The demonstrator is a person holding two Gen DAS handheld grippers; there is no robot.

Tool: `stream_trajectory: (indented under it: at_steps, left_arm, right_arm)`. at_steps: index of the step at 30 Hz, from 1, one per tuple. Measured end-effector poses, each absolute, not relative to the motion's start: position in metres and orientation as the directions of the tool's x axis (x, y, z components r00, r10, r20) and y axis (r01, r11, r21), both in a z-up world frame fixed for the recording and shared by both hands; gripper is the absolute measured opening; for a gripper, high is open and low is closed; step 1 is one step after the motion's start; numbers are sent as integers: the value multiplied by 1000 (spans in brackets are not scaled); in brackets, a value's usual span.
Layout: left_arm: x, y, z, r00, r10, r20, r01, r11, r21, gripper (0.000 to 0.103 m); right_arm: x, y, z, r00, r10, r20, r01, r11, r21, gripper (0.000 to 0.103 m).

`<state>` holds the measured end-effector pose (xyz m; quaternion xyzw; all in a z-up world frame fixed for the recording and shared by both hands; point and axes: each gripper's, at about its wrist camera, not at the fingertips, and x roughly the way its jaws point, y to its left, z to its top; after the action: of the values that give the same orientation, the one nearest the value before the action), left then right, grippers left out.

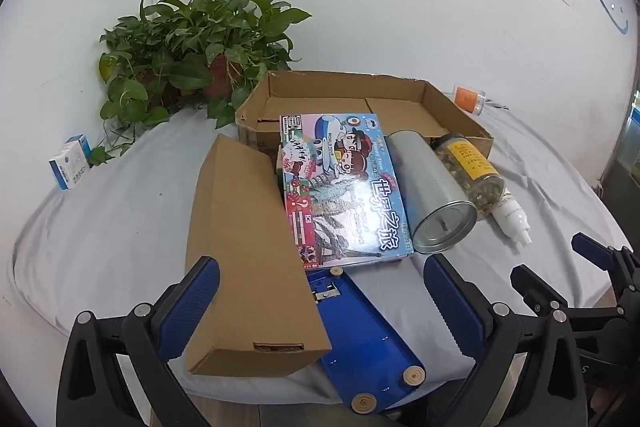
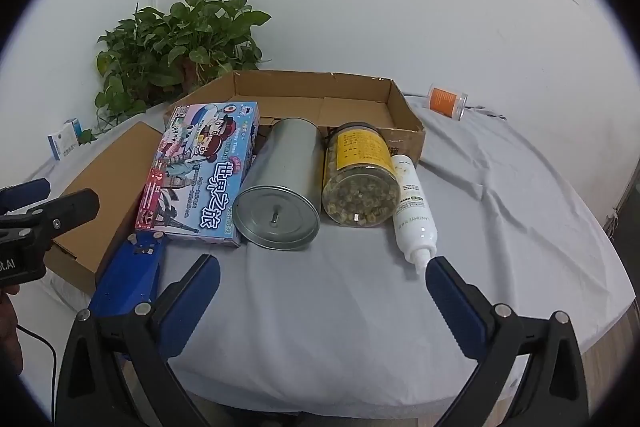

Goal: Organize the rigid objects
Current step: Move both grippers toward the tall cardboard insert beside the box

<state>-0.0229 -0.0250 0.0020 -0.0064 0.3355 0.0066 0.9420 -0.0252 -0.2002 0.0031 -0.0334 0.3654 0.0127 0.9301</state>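
Grippers: you are holding your left gripper (image 1: 320, 291) and your right gripper (image 2: 322, 285) with jaws spread wide, gripping nothing.
Hidden parts: the flat cardboard carton (image 1: 248, 259) is covering one side of the blue plastic object (image 1: 360, 339), so you are not seeing its full shape; the board game box (image 1: 344, 187) is overlapping its far end.
Hard to read: small print on the jar's yellow label is staying illegible to you.
Row on the cloth: the board game box, metal tin (image 2: 280, 195), jar of dried buds (image 2: 360, 183) and white pump bottle (image 2: 412, 211) are lying side by side on the grey sheet (image 2: 340, 327), just in front of the open cardboard tray (image 2: 312, 95).
Long axes: tin, jar and bottle are all lying on their sides, running from the tray toward you.
Pointing: the tin's lid, the jar's base and the bottle's nozzle are facing you.
Background: a potted plant (image 1: 192, 43) is sitting by the wall.
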Motion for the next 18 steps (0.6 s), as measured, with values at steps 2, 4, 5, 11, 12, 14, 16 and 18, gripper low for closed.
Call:
stream_trajectory:
  at_steps: [2, 4, 5, 11, 12, 14, 16, 18]
  left_arm:
    - [-25, -29, 0, 771, 13, -637, -15, 1000, 3, 103]
    - [-22, -32, -3, 765, 10, -644, -11, 1000, 2, 103]
    - [-21, -34, -4, 762, 11, -647, -9, 1000, 6, 103]
    - [-21, -39, -7, 759, 27, -650, -7, 999, 33, 103]
    - [-21, -40, -7, 759, 28, -651, -8, 999, 33, 103]
    - [-21, -41, -8, 760, 31, -649, -7, 999, 40, 103]
    - [-20, -43, -10, 760, 39, -649, -4, 998, 55, 103]
    - [-19, -45, -12, 760, 41, -649, 2, 998, 65, 103]
  right_arm:
    - [-25, -201, 2, 727, 4, -687, -49, 998, -47, 102]
    - [-26, -203, 1, 726, 6, -688, -50, 998, -44, 102]
    - [-27, -203, 0, 726, 5, -688, -51, 998, -46, 102]
    - [-27, -204, -5, 716, 7, -698, -56, 997, -47, 102]
    - [-27, -203, -6, 714, 7, -700, -56, 997, -47, 102]
    - [-28, -202, -6, 712, 8, -702, -59, 997, -48, 102]
    - [-28, -202, -6, 713, 6, -701, -58, 997, -50, 102]
    - [-27, -202, -6, 714, 2, -700, -54, 997, -53, 102]
